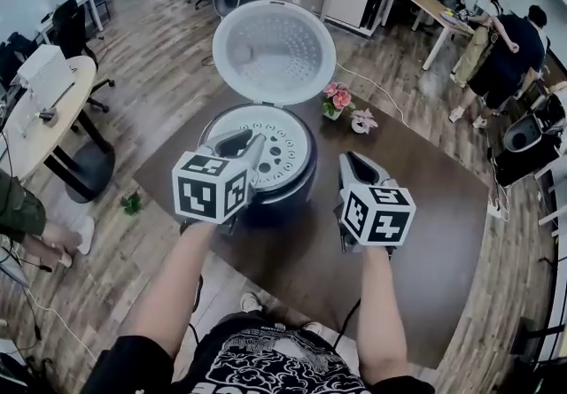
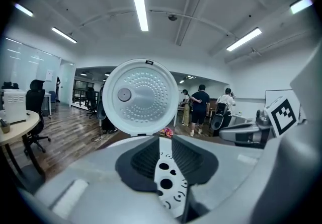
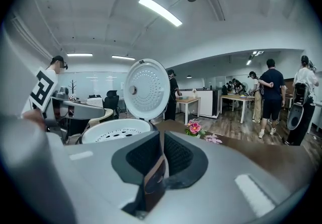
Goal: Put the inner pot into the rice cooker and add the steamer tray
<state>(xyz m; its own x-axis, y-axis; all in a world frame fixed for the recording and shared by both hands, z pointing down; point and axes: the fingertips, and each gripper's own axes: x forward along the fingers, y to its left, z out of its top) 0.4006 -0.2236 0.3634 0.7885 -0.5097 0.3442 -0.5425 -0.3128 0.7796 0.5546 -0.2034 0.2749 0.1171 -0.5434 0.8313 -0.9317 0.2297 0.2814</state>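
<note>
**A:** How far along are they?

**B:** Nearly done, I'd say. Closest to us, the left claw (image 1: 252, 143) hangs over the front left of the rice cooker (image 1: 285, 199). Its jaws are a narrow slit apart and pinch nothing; the tray only shows through the slit from below. The right claw (image 1: 354, 162), right of centre, is clenched on nothing above the brown tabletop (image 1: 434, 233), just beside the cooker.

**A:** And the tray?

**B:** The white perforated steamer tray (image 1: 285, 137) sits level in the cooker's mouth, mid-frame. I can't see the inner pot. It would be under the tray, so I take it as already in. Behind them the lid (image 1: 275, 51) stands open, and the task doesn't ask for it shut.

**A:** Any writing or brand?

**B:** Nothing I can read. There are black-and-white square markers on each cube (image 1: 211, 187), and a white print on the person's black shirt (image 1: 275, 364) at the bottom edge, but it's illegible. No badge shows on the cooker. Farther back there's a pink flower posy (image 1: 337, 100), then office people (image 1: 505, 47).
</note>
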